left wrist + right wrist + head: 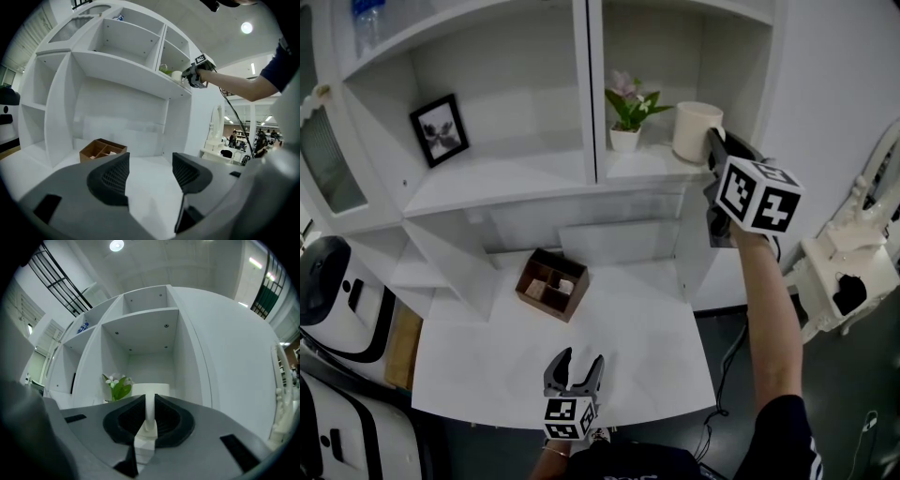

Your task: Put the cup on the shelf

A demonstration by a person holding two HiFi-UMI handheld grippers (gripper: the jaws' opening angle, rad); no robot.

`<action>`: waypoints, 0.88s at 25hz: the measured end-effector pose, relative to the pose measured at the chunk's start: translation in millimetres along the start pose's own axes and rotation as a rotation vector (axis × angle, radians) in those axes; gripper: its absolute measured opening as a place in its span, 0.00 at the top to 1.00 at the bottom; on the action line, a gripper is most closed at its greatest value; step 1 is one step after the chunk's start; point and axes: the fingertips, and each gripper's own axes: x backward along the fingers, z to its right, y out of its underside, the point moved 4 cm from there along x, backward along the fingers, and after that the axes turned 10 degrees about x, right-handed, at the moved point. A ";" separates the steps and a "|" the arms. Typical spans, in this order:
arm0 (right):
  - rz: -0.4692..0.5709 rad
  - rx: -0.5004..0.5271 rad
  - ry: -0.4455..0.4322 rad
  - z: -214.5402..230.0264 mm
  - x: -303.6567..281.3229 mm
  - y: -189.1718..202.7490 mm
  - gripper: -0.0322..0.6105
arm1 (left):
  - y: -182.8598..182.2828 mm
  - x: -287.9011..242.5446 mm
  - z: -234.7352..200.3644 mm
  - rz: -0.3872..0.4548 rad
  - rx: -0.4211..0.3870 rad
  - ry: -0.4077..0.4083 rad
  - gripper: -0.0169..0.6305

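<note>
In the head view, the white cylindrical cup (697, 131) is seen in the right-hand compartment of the white shelf unit (534, 183), just beside a small potted plant with pale flowers (628, 112) and close to the front edge of the board. The right gripper (715, 142) is held up against the cup's near side. The left gripper (575, 367) hangs low over the white table (637, 328), well apart from a brown wooden divided box (553, 284).

In the left gripper view, its jaws are seen spread apart with nothing between them, only bare tabletop beyond.

In the right gripper view, the jaws are closed narrowly on the cup's thin white handle (150, 409), with the cup body right behind.

The carrying appears largely done. Whether the base is resting on the board cannot be told. Left to do, by this judgement: the cup is to be settled, the handle released and the gripper drawn back.
</note>
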 end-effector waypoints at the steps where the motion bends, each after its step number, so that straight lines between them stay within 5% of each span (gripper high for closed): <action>1: -0.006 -0.002 0.005 1.0 -2.1 2.0 0.87 | 0.7 0.4 -1.8 -0.002 0.002 -0.003 0.55; 22: -0.007 0.010 0.054 3.6 -11.7 17.1 0.80 | -2.3 5.4 -15.3 0.019 0.042 -0.025 0.55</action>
